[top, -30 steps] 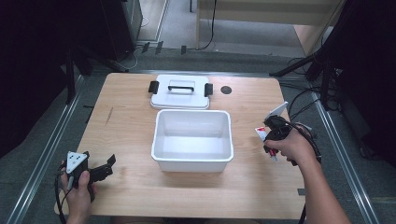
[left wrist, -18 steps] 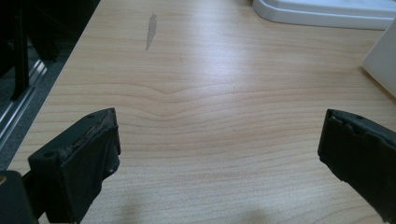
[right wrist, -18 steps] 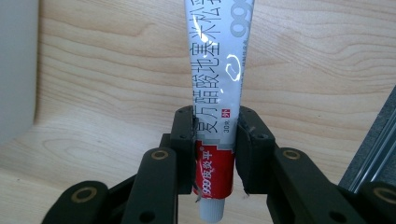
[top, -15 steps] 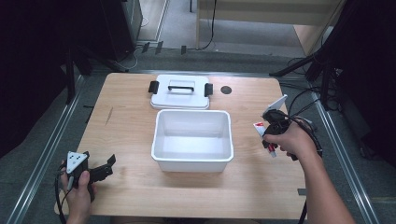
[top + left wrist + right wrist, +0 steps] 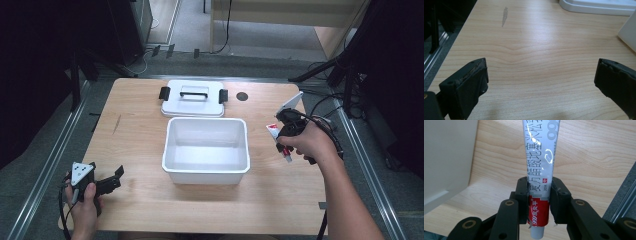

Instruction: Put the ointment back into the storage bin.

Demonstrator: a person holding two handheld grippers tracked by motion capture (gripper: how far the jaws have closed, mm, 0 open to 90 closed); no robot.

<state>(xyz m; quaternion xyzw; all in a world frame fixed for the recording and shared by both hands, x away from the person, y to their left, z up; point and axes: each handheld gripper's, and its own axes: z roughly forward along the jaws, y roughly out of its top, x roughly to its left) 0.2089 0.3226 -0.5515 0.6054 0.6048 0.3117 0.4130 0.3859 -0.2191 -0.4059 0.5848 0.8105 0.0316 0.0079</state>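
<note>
My right tongs (image 5: 539,195) clamp a silver ointment tube (image 5: 541,167) with black Chinese print, a red band and a white cap, held above the counter (image 5: 280,195) just right of the white tub (image 5: 206,150). My left tongs (image 5: 541,82) gape empty.

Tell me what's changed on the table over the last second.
The right gripper, shut on the tube, has lifted it off the table beside the white bin. The grip has not changed. The left gripper stayed put with its jaws open and nothing between them; the bin and the lid behind it have not moved.
</note>
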